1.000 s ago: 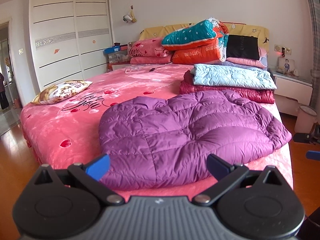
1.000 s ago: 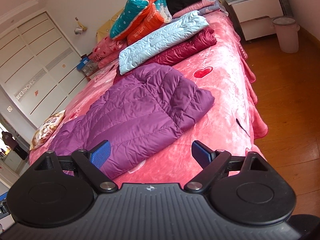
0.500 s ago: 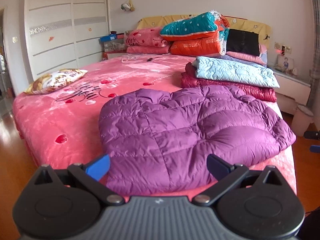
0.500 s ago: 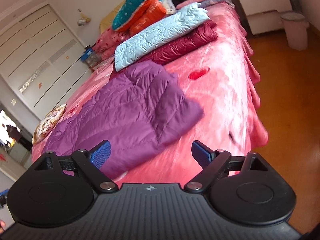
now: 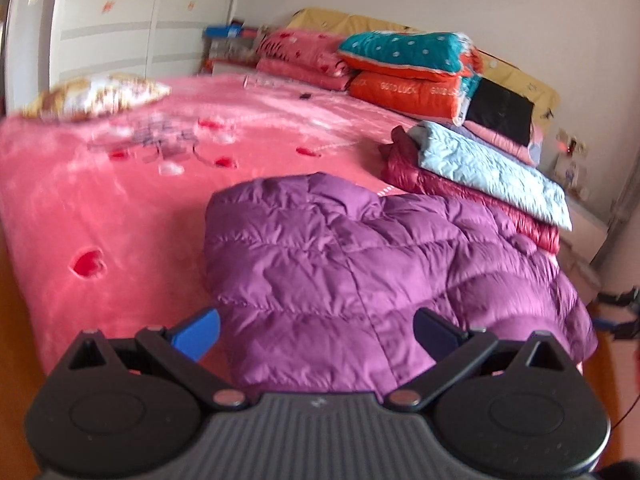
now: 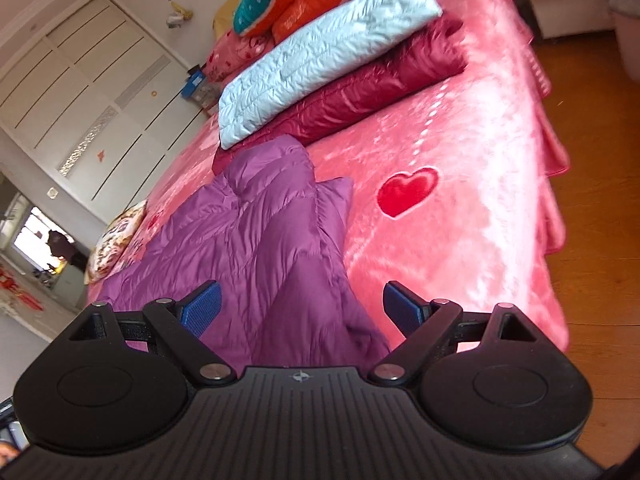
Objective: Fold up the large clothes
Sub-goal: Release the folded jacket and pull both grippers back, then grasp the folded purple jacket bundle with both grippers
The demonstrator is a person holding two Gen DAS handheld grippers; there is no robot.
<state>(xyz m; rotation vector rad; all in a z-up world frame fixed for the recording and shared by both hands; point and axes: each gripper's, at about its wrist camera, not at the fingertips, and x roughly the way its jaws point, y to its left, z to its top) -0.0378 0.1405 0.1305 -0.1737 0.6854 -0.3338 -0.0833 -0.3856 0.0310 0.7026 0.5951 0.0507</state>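
Note:
A purple quilted down jacket (image 5: 360, 276) lies spread on the pink bed, near its front edge; it also shows in the right wrist view (image 6: 256, 248). My left gripper (image 5: 316, 330) is open and empty, just above the jacket's near left part. My right gripper (image 6: 300, 310) is open and empty, over the jacket's right end, with one blue fingertip (image 6: 402, 308) over the pink blanket.
The pink heart-print bed (image 5: 100, 200) holds a stack of folded light blue (image 5: 492, 168) and dark red (image 6: 360, 96) jackets, pillows (image 5: 404, 68) at the headboard and a small cushion (image 5: 96, 96). A white wardrobe (image 5: 120, 20) stands left; a wooden floor (image 6: 600, 200) lies right.
Both grippers have moved in closer to the bed and the purple jacket, which now fills more of each view. Both stay open. The jacket has not moved.

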